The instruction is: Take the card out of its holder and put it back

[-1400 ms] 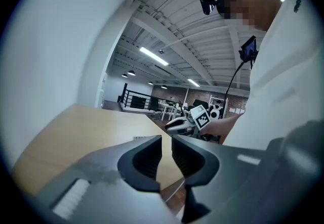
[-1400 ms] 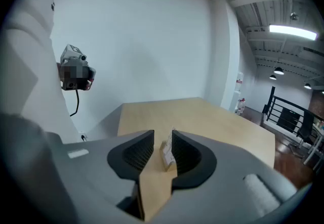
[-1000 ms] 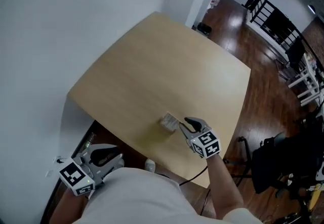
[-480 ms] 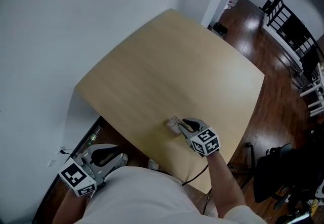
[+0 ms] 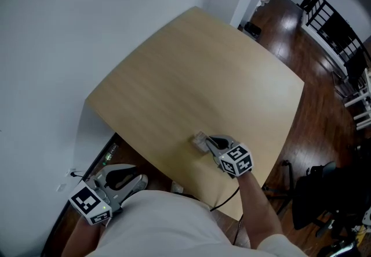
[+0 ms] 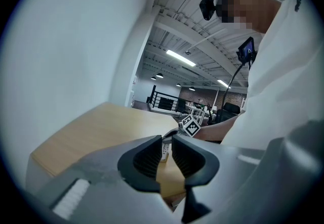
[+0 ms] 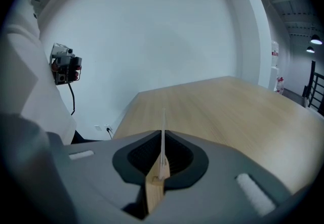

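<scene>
A small clear card holder (image 5: 199, 141) stands on the wooden table (image 5: 197, 76) near its front edge. My right gripper (image 5: 209, 143) is at the holder, shut on the thin white card (image 7: 163, 137), which stands edge-on and upright between the pads (image 7: 161, 166). My left gripper (image 5: 137, 181) hangs off the table at the lower left, beside the person's body. Its jaws (image 6: 167, 153) stand a narrow gap apart with nothing between them. Through that gap the holder and the right gripper's marker cube (image 6: 191, 126) show.
A white wall runs along the table's left side. Dark wood floor lies to the right, with black chairs (image 5: 324, 24) at the far right and a dark office chair (image 5: 324, 203) near the table's right corner. A cable (image 5: 223, 201) drops off the table's front edge.
The right gripper's jaws have closed on the card at the holder. The head view shifted slightly after the first frame. The left gripper has stayed in place.
</scene>
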A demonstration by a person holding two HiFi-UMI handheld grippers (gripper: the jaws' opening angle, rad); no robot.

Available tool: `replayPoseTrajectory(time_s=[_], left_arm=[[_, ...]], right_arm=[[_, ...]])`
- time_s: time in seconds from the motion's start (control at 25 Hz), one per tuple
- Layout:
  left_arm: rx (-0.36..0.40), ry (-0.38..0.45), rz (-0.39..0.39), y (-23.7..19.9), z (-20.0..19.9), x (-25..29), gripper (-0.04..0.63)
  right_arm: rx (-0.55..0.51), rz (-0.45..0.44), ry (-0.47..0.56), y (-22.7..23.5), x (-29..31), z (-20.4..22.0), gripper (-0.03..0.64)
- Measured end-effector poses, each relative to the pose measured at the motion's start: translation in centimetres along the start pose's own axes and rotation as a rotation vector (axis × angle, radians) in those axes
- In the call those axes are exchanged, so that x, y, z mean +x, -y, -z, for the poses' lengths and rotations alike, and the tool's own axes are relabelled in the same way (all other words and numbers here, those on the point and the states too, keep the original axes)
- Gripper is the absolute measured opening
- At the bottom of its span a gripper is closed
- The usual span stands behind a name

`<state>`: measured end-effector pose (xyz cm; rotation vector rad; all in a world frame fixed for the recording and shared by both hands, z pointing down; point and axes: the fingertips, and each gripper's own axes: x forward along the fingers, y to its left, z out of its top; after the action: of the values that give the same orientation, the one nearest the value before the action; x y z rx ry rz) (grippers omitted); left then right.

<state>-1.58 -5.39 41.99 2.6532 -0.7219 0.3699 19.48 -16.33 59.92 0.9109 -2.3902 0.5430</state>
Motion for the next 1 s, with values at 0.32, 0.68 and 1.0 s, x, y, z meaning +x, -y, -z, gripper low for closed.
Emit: replayPoseTrajectory(time_s=[0.32,0.68,1.0], left_arm=[[0.016,-0.007,0.019,-0.5,-0.4,-0.2,0.067],[0.017,0.004,0.044,-1.1,-0.3,-0.7,0.067],[0.023,0.019,0.084,-2.0,-0.5,-1.5,0.067]], right_arm=[[0.002,-0.016,-0.012,-0.2,-0.2,-0.3,0.021],[0.013,-0.004,-0.003,-0.1,-1.7,-2.0,0.021],[-0.013,0.023,-0.014,-0.6,-3.2,-4.5,0.021]])
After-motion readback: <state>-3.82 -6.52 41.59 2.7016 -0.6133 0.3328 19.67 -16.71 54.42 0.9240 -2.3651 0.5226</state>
